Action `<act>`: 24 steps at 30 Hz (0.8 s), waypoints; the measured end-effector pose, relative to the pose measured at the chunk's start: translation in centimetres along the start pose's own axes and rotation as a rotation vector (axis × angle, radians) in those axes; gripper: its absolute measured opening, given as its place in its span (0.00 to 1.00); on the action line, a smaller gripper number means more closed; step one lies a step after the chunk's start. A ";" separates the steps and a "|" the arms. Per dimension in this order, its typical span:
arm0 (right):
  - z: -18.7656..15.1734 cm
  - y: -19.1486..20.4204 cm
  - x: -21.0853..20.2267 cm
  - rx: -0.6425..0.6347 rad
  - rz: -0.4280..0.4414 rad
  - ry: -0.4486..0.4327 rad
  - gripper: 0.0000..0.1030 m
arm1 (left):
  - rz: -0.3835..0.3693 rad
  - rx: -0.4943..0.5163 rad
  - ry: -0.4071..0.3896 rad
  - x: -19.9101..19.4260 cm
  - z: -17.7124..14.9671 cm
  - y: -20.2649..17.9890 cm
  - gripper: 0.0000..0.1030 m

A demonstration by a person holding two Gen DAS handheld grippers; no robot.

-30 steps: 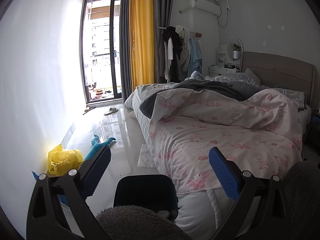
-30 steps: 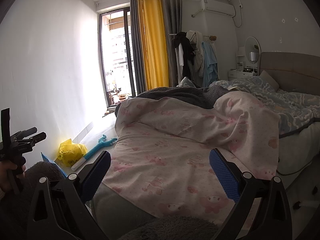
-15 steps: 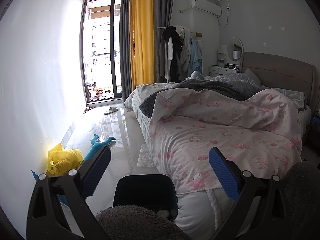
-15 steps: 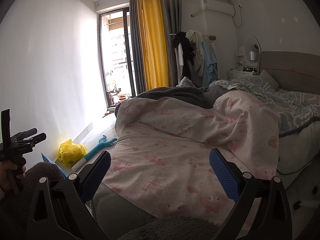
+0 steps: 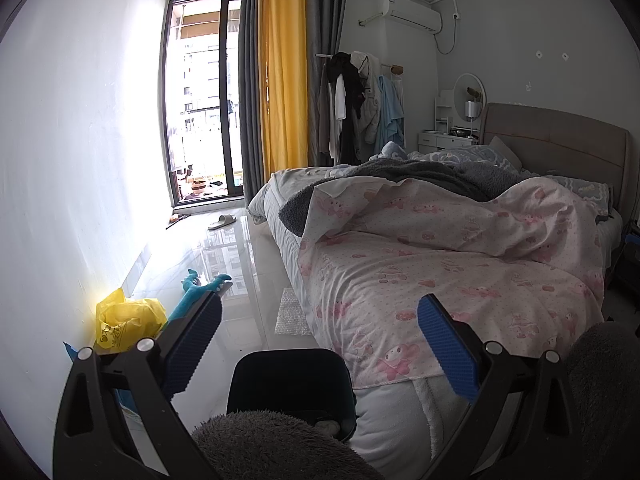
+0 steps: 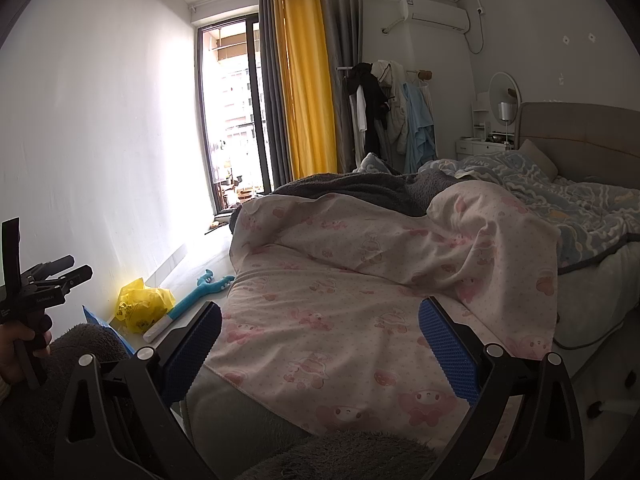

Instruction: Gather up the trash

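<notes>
A crumpled yellow plastic bag [image 5: 126,322] lies on the floor against the left wall; it shows in the right wrist view too [image 6: 142,310]. A sheet of bubble wrap [image 5: 291,312] lies flat beside the bed. A dark bin [image 5: 291,384] stands on the floor just below and between my left gripper's fingers, with something pale inside. My left gripper [image 5: 320,340] is open and holds nothing. My right gripper [image 6: 320,340] is open over the foot of the bed, with nothing between its blue pads.
A bed [image 5: 460,272] with a pink patterned cover fills the right side. A teal plush toy [image 5: 200,288] and a blue flat item [image 6: 108,326] lie near the bag. A slipper [image 5: 222,221] sits by the balcony door. A person's hand [image 6: 16,344] holds the other gripper.
</notes>
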State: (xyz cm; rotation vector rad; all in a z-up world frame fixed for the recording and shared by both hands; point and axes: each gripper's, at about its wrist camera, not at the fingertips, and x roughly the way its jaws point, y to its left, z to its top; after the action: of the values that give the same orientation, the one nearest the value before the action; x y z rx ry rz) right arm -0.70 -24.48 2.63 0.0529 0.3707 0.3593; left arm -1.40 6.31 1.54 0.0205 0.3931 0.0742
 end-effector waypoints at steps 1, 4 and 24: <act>0.0 0.0 0.0 0.000 -0.001 0.000 0.97 | 0.000 0.000 0.000 0.0 0.0 0.0 0.97; 0.0 0.0 0.0 0.000 -0.001 0.000 0.97 | 0.000 0.000 0.000 0.0 0.0 0.0 0.97; 0.1 0.0 0.0 0.001 0.000 0.000 0.97 | 0.000 0.001 0.001 0.0 0.1 0.0 0.97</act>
State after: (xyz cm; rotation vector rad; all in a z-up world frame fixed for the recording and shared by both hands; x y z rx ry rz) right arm -0.66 -24.52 2.67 0.0538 0.3712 0.3593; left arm -1.40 6.31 1.60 0.0214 0.3940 0.0738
